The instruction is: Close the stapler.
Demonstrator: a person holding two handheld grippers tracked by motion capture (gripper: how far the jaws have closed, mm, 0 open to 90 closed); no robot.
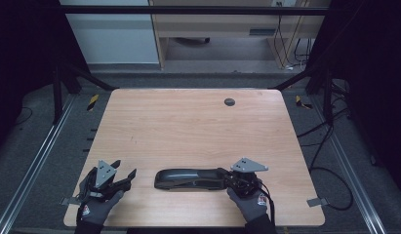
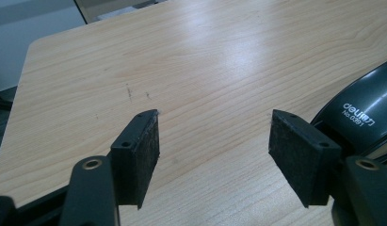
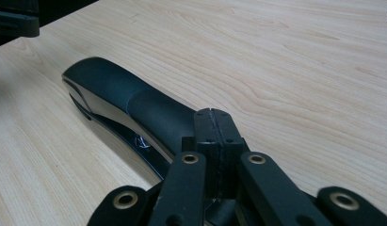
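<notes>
Black stapler (image 1: 190, 179) lies on the table (image 1: 188, 126); right gripper (image 1: 226, 178) jaws pressed together, seemingly touching its end; left gripper (image 1: 125, 170) jaws wide, empty.

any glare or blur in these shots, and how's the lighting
High view: dim, with dark edges around the lit table. Left gripper view: a broad pale sheen on the wood behind the open fingers, and the stapler lettering stays readable. Right gripper view: sharp on the stapler's rear, soft at the near linkage.
</notes>
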